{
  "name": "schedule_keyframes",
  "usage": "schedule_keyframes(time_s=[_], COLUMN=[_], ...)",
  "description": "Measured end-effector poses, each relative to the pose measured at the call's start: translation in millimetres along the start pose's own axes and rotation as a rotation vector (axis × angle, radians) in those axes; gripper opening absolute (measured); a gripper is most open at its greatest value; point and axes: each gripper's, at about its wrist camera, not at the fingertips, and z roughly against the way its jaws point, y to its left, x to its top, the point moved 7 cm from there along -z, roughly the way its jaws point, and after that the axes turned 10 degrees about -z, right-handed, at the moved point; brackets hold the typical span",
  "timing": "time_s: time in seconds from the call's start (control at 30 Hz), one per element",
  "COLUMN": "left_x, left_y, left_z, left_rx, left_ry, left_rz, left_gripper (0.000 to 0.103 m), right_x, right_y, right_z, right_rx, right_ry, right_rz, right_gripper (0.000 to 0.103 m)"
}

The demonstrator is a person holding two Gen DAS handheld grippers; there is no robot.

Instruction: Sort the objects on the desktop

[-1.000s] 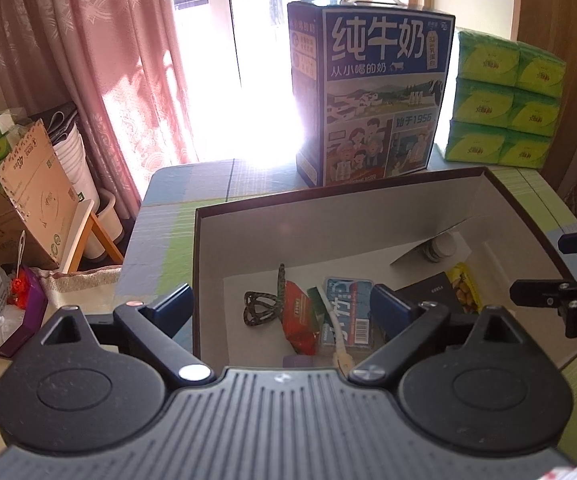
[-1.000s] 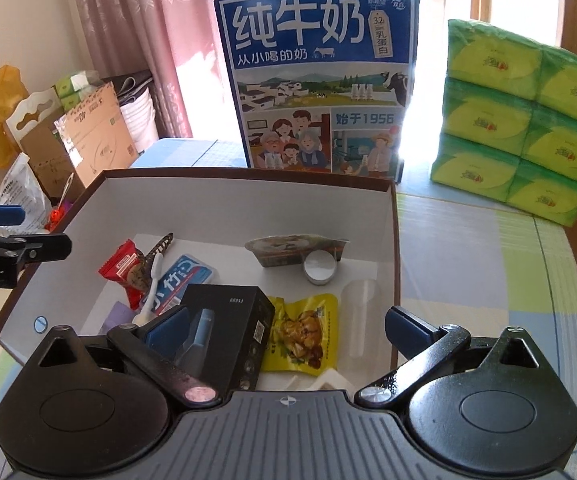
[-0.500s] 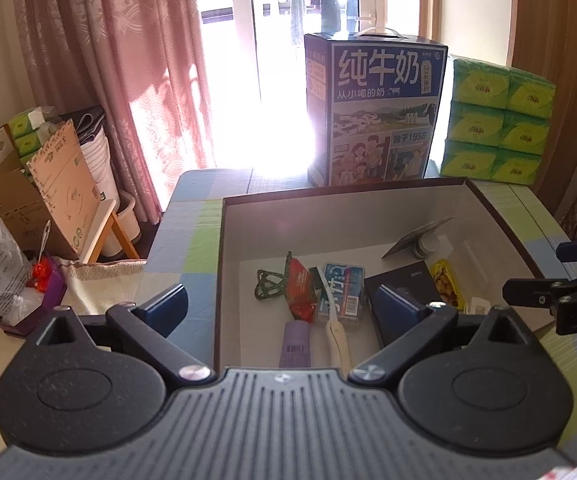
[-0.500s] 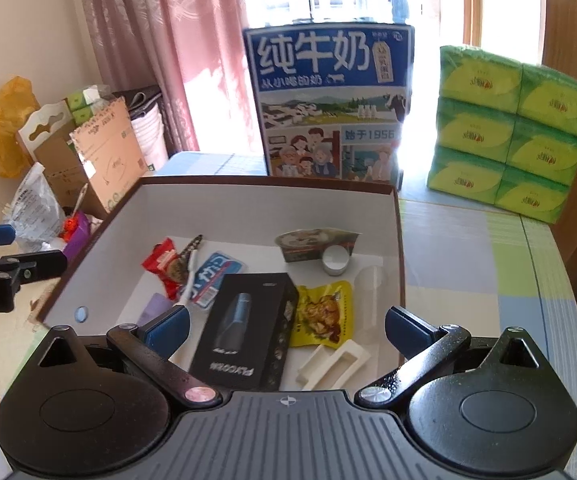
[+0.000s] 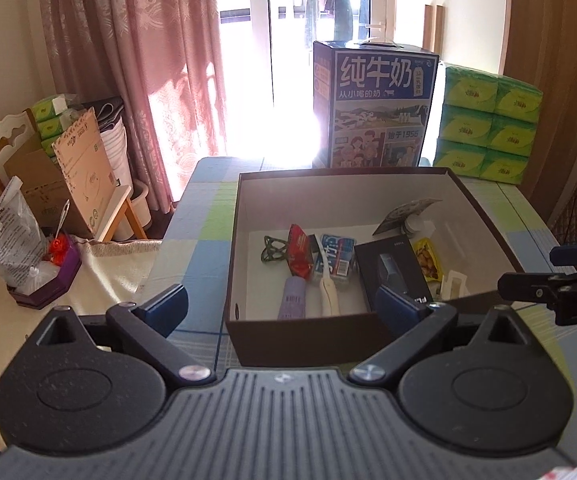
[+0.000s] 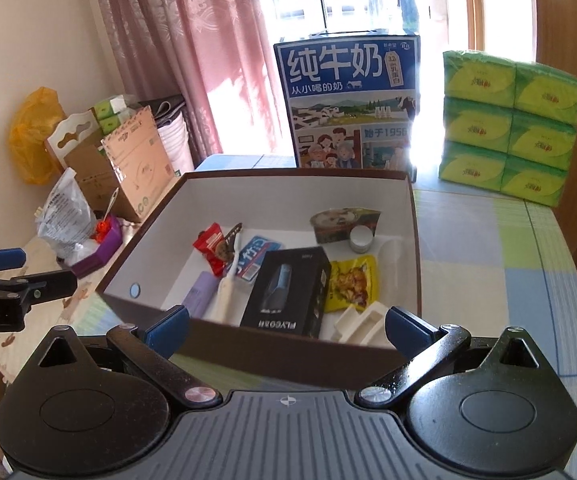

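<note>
Both tongs empty: left gripper [image 5: 282, 306] and right gripper [image 6: 286, 328] w/ jaws spread wide, hanging just short of the box [image 6: 272, 354]. Items sit inside: black carton [image 6: 288, 286], toothbrush [image 6: 224, 296], yellow snack pack [image 6: 354, 282]. Looks near done; keep clear of the near wall, check table [image 6: 488, 248] for strays

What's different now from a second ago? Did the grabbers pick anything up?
Both grabbers backed away from the brown box, so its near wall now shows. The left gripper opened a little wider; nothing is between its fingers. The right gripper is open and empty too. Nothing was picked up; the things inside, like the black box, stayed put.
</note>
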Motion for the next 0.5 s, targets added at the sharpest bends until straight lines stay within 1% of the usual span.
schedule_keyframes(time_s=[0.07,0.2,0.5], left_x=[-7,-21,-44], left_y=[-3,-13,-30], left_z=[7,20,38], left_rx=[-0.002,-0.03,-0.041], left_ry=[0.007,0.028,0.061], left_rz=[0.004,0.017,0.012], left_gripper=[0.099,0.099,0.099], right_x=[-6,-18,-47], right_y=[2,3,-3], right_z=[7,20,44], right_rx=[0.0,-0.004,-0.028], right_ry=[-0.003,-0.005,0.008], right_rz=[0.01,0.012,0.009], right_gripper=[0.101,0.101,0.101])
